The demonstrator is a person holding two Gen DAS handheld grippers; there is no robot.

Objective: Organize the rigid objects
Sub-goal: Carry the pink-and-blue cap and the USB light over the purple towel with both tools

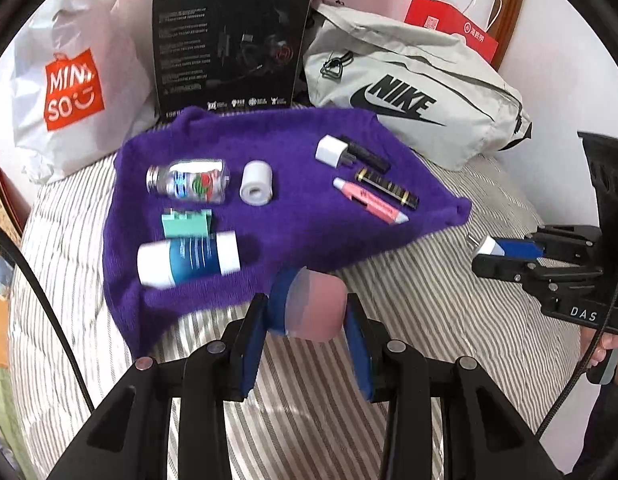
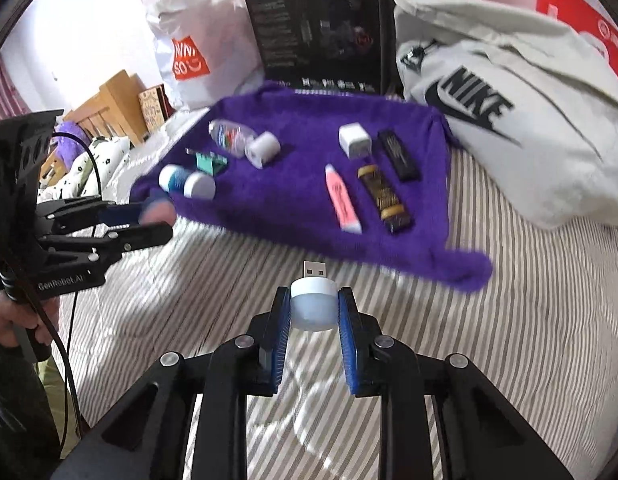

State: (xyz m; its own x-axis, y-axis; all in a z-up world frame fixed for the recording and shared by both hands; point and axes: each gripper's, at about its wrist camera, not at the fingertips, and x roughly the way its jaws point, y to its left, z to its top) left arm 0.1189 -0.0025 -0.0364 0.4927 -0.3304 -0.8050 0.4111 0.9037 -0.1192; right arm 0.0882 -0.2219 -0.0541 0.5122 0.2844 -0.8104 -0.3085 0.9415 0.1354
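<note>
Your left gripper [image 1: 305,312] is clamped on a round pink object with a blue base [image 1: 309,304], its blue pads pressed to either side, held just above the near edge of the purple cloth [image 1: 293,152] over the striped bedding [image 1: 429,340]. Your right gripper [image 2: 313,308] grips a small white USB light [image 2: 313,300] by its frosted dome, the metal plug pointing forward toward the cloth. Both tools point away from you at a low angle, side by side and well apart; your hand [image 2: 13,320] wraps the left tool's handle at the frame's edge.

On the cloth, the near left holds a white-and-blue cylinder [image 1: 189,258] lying on its side, with a green block [image 1: 187,224] touching its far side. Beyond those lie a clear bottle [image 1: 189,182] and a white tape roll [image 1: 256,183], just beside each other. To the right, a pink marker [image 1: 371,200], a black-and-gold stick [image 1: 387,187] and a black bar [image 1: 367,153] lie roughly parallel, with a white charger plug [image 1: 331,151] touching the bar's far end.

Behind the cloth stand a white Miniso bag [image 1: 69,80], a black headset box [image 1: 229,40] and a grey Nike pouch [image 1: 413,92], with a red paper bag [image 1: 449,24] behind the pouch.
</note>
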